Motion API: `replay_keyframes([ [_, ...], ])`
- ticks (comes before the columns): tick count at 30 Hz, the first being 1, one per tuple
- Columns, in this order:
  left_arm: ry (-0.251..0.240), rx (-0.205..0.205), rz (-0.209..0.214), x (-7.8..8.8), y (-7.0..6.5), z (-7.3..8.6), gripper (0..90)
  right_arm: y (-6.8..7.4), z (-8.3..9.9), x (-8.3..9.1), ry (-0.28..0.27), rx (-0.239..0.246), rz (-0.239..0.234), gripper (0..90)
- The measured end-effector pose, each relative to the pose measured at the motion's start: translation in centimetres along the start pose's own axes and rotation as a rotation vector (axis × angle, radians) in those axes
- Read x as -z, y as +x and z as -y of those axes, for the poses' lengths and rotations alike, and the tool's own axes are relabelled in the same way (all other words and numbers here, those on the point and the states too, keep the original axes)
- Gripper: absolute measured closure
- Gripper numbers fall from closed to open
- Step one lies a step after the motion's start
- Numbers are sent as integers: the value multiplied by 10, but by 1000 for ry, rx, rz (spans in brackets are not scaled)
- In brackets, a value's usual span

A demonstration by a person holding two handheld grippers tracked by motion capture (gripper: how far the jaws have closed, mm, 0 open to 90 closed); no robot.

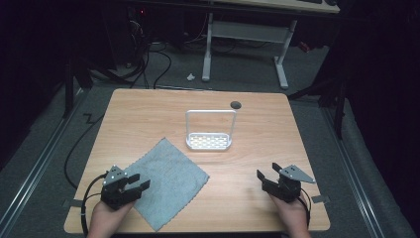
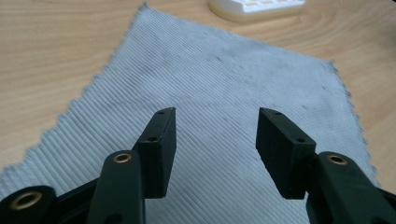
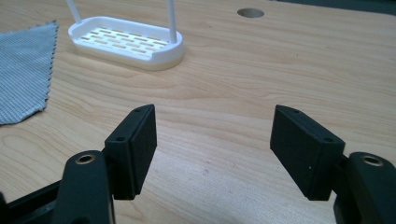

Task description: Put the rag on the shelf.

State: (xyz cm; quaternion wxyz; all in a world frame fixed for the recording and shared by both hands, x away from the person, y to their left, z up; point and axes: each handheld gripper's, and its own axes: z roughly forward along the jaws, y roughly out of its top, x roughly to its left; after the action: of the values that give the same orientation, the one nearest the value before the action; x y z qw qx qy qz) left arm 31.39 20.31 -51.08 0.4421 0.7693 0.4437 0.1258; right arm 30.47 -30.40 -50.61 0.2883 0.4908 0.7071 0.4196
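A grey ribbed cloth (image 1: 167, 181) lies flat on the wooden table (image 1: 257, 119), turned like a diamond, left of centre. Over its near left corner hovers my left gripper (image 1: 139, 181), open, nothing between its jaws; the cloth (image 2: 219, 88) spreads out under them. A white slotted rack with a tall loop handle (image 1: 209, 141) stands at mid-table beyond the cloth. My right gripper (image 1: 267, 170) is open above bare wood at the near right, facing the rack (image 3: 126, 42) and the cloth's corner (image 3: 23, 70).
A round cable hole (image 1: 236, 104) sits near the table's far edge, also the hole (image 3: 250, 12) in the right gripper view. Beyond the table stand a white desk frame (image 1: 247, 34) and floor cables (image 1: 158, 59). Bare wood lies between the grippers.
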Motion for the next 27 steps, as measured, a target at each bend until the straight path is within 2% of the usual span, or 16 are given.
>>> replay_keyframes([
  [2,26,-46,9,2,-12,9,546,1,4,2,18,0,-4,333],
  [3,26,-46,9,2,-12,9,597,1,4,2,18,0,-4,333],
  [4,44,-69,7,2,-15,11,597,3,5,2,24,13,1,333],
  [5,54,-83,6,0,-17,12,640,4,5,3,30,16,8,333],
  [6,59,-74,24,-1,-18,14,751,6,2,3,26,19,13,336],
  [7,89,-80,38,-5,-20,15,790,8,1,3,24,24,14,337],
  [9,104,-90,36,-8,-22,16,878,12,0,3,26,38,9,343],
  [11,144,-136,24,-14,-26,19,899,15,0,2,35,44,0,361],
  [15,146,-150,25,-16,-31,18,899,17,0,1,50,44,-15,392],
  [17,157,-176,49,-19,-38,18,899,18,1,0,61,35,-31,445],
  [18,163,-195,77,-23,-48,17,899,19,1,1,60,32,-34,453],
  [20,172,-219,101,-27,-58,16,898,20,2,3,62,39,-37,479],
  [21,172,-219,101,-27,-58,16,899,21,2,4,60,40,-36,479],
  [25,168,-226,154,-38,-75,14,898,21,5,5,68,34,-48,468],
  [27,168,-235,161,-40,-79,13,899,21,5,4,74,32,-55,464],
])
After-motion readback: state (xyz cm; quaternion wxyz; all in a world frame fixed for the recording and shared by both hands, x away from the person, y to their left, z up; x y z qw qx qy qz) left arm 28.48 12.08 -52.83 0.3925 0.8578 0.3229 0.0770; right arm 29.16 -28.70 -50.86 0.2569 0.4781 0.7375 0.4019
